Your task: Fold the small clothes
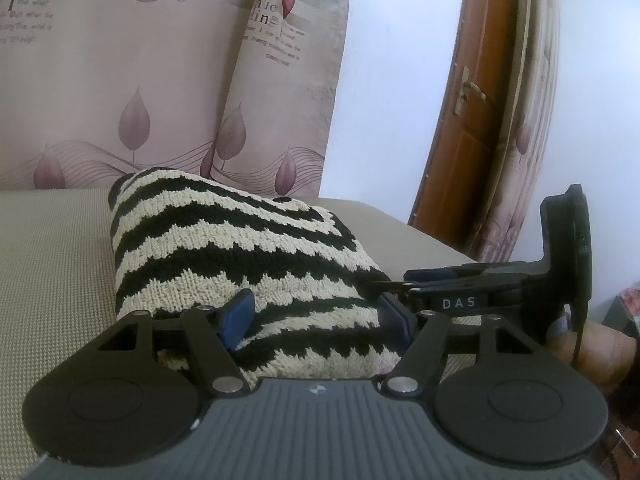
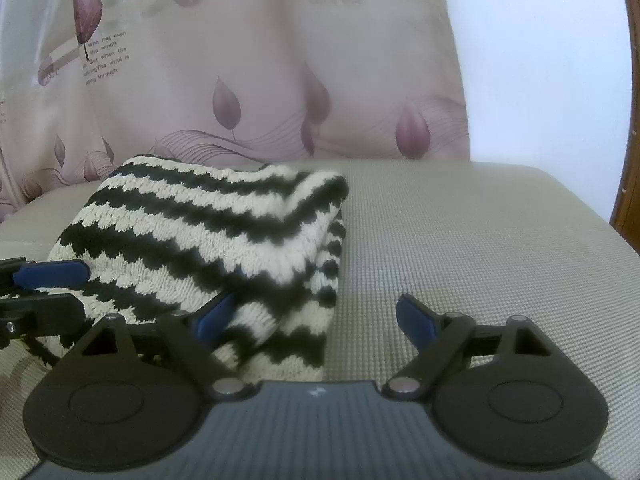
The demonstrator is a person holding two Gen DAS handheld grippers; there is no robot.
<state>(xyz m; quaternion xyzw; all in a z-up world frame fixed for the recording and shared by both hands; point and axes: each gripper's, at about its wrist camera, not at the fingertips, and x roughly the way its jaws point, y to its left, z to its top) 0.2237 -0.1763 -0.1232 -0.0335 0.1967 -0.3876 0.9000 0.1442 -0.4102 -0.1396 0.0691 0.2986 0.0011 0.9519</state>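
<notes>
Both grippers sit low at the near edge of the knit, jaws spread wide and grasping nothing. Left gripper (image 1: 316, 314) straddles the near end of the black-and-cream zigzag knit (image 1: 240, 248), its blue pads either side of the fabric but not squeezing it. Right gripper (image 2: 316, 318) is offset to the knit's right edge: one pad lies against the folded side, the other hangs over the bare mattress (image 2: 460, 248).

The knit lies folded into a thick bundle on the beige mattress, near the front, with a leaf-print curtain (image 1: 140, 100) behind and a brown door (image 1: 472, 120) off to the right. Its long axis seems to run away from the cameras toward the curtain; the rounded fold shows along its right side in the right wrist view.

My guess is the fold is largely done and both tools are released, placed either to let go or to square up the bundle.
</notes>
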